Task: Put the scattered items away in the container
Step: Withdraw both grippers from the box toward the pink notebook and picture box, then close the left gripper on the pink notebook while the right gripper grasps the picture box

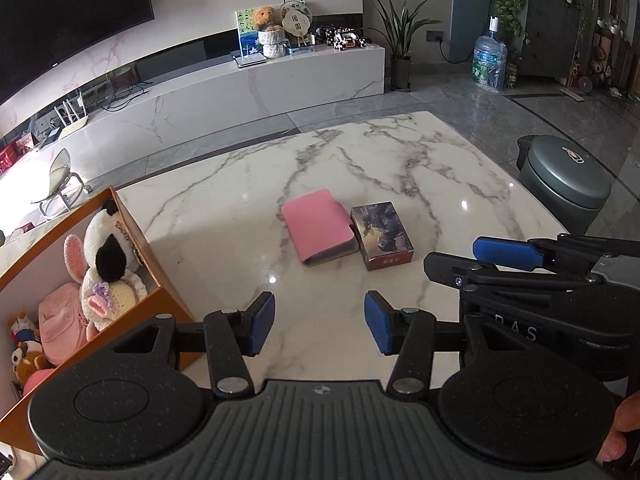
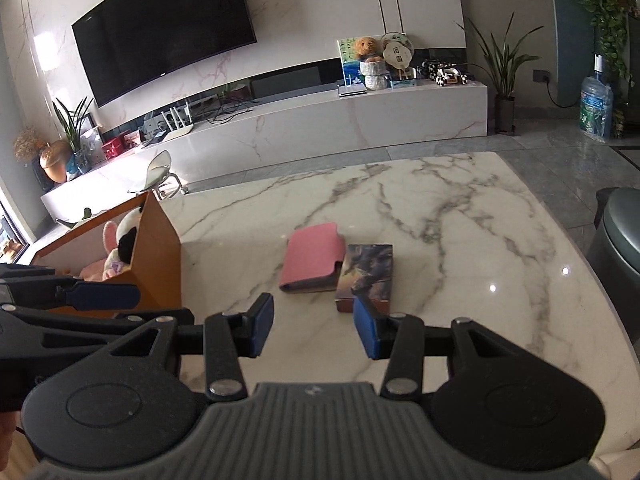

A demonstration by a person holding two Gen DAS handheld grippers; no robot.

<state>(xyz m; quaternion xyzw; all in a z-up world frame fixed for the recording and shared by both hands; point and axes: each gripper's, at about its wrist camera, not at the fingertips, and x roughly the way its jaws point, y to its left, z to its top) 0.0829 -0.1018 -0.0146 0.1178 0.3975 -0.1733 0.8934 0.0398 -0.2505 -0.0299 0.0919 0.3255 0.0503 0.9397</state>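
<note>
A pink wallet (image 1: 318, 229) and a dark printed card box (image 1: 382, 236) lie side by side on the white marble table (image 1: 240, 184). An orange box (image 1: 168, 280) at the left holds several plush toys (image 1: 108, 264). My left gripper (image 1: 319, 323) is open and empty, near the table's front, short of the wallet. My right gripper (image 2: 314, 327) is open and empty, just short of the wallet (image 2: 314, 258) and card box (image 2: 366, 274). The orange box (image 2: 158, 256) shows at the left in the right wrist view. Each gripper appears in the other's view.
A dark green round bin (image 1: 568, 184) stands off the table's right edge. Beyond the table are the grey floor, a white TV bench (image 1: 240, 88) with ornaments, a TV, plants and a water bottle (image 1: 490, 60).
</note>
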